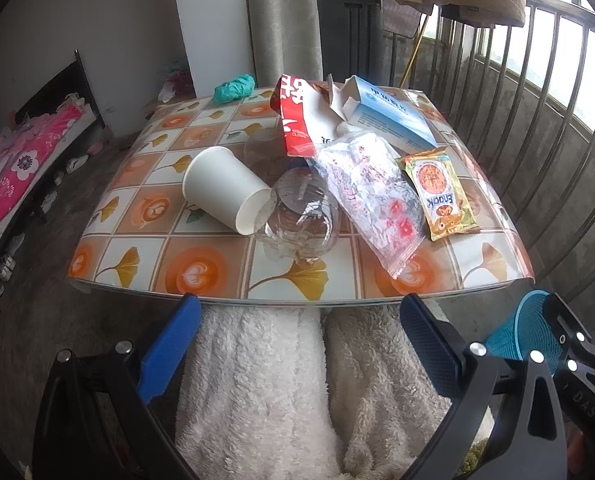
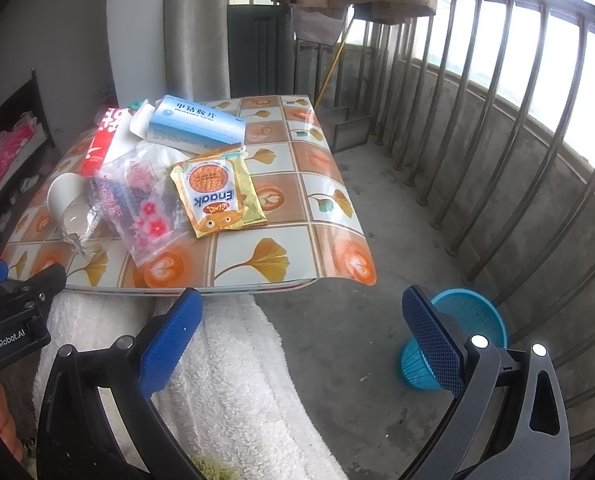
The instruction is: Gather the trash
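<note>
Trash lies on a small tiled-pattern table (image 1: 217,280) (image 2: 297,248): a tipped white paper cup (image 1: 225,192) (image 2: 63,194), a crushed clear plastic bottle (image 1: 301,220) (image 2: 77,224), a clear flowered plastic bag (image 1: 377,196) (image 2: 137,204), a yellow Enaak snack packet (image 1: 439,194) (image 2: 217,196), a blue medicine box (image 1: 389,116) (image 2: 197,124) and a red-and-white wrapper (image 1: 301,120) (image 2: 105,140). A blue mesh bin (image 2: 457,336) (image 1: 533,328) stands on the floor to the right. My left gripper (image 1: 301,312) is open and empty before the table's near edge. My right gripper (image 2: 301,308) is open and empty, between table and bin.
A green crumpled bag (image 1: 233,88) lies at the table's far edge. White fluffy fabric (image 1: 257,380) (image 2: 225,380) lies below the grippers. A metal railing (image 2: 497,140) runs along the right. A pink-covered bed (image 1: 17,168) is on the left. A dustpan (image 2: 347,128) stands beyond the table.
</note>
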Demonstrator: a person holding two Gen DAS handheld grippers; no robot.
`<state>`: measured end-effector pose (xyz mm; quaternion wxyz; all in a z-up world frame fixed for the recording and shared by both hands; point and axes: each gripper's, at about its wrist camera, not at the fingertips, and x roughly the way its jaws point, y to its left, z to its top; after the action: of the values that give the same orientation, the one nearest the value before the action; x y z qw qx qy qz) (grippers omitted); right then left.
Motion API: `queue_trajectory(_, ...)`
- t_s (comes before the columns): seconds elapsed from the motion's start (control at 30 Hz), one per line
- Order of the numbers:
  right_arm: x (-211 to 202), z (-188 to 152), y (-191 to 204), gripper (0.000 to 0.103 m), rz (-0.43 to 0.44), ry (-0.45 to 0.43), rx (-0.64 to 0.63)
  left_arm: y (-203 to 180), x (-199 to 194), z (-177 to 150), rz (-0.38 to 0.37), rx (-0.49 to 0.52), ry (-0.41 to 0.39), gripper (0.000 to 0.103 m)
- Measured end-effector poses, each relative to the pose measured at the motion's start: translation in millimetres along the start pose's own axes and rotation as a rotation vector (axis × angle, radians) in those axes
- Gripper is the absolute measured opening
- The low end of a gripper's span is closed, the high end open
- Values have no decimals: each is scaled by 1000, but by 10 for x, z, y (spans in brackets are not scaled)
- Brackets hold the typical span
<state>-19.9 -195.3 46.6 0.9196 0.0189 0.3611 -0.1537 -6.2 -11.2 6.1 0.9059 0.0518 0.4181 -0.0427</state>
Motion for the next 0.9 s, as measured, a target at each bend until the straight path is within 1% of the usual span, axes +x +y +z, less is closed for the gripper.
queue_trajectory(0.9,29,-5,-48,96,-8,4,16,57,56,-12,18,-16,12,97)
